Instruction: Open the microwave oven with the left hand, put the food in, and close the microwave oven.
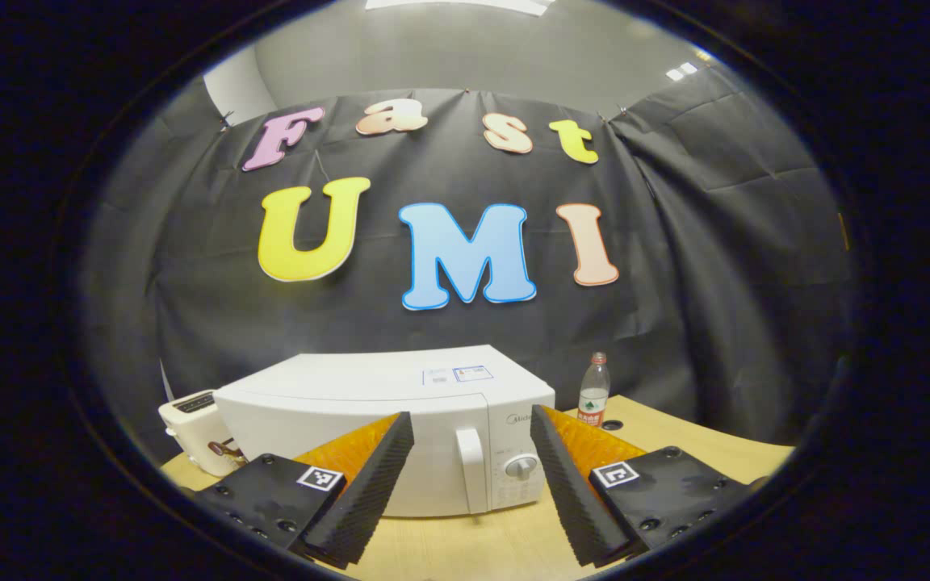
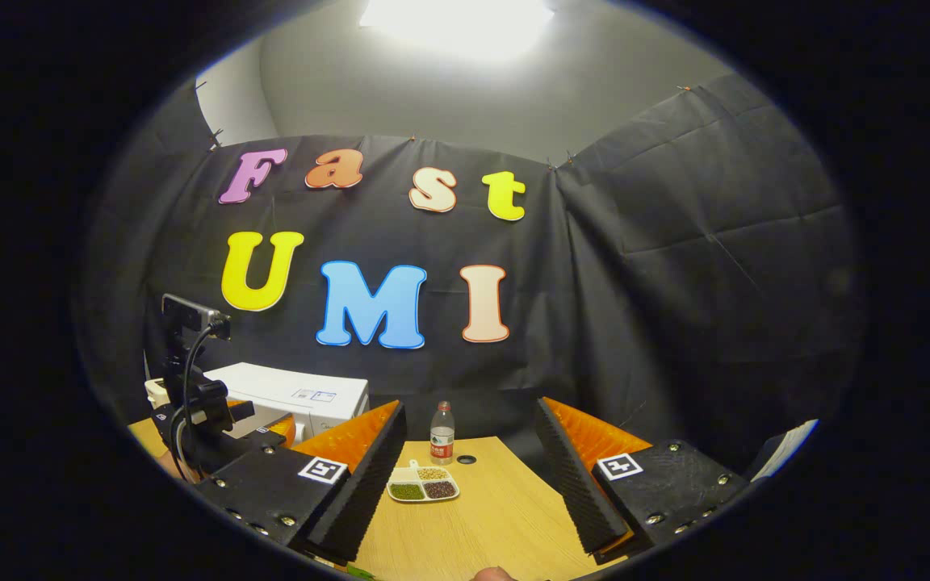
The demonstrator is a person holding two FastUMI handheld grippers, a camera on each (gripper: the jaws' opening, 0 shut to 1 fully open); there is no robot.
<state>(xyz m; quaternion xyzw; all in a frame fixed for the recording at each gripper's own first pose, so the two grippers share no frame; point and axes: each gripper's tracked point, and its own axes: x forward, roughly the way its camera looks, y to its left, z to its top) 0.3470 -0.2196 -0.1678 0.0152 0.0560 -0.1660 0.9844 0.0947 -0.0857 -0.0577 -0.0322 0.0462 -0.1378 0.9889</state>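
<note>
Facing the microwave oven [image 1: 388,428] head-on in the left gripper view, the left tongs [image 1: 471,432] are spread wide with nothing between their 2 fingers, short of the closed door; the door handle [image 1: 471,470] and a round dial [image 1: 521,466] sit between the fingertips in the picture. The oven stands on the wooden tabletop [image 1: 465,545], with a white toaster [image 1: 194,432] just beside its left end and a water bottle [image 1: 593,390] near its right end. In the right gripper view, the right tongs [image 2: 471,428] are likewise wide open and hold nothing. Ahead of them on the tabletop [image 2: 481,524] lies the food, a white divided tray [image 2: 423,485] with 3 compartments of grains, with the water bottle [image 2: 441,432] just behind it. Farther left stand the microwave oven [image 2: 299,397] and the other gripper [image 2: 207,428] in front of it.
</note>
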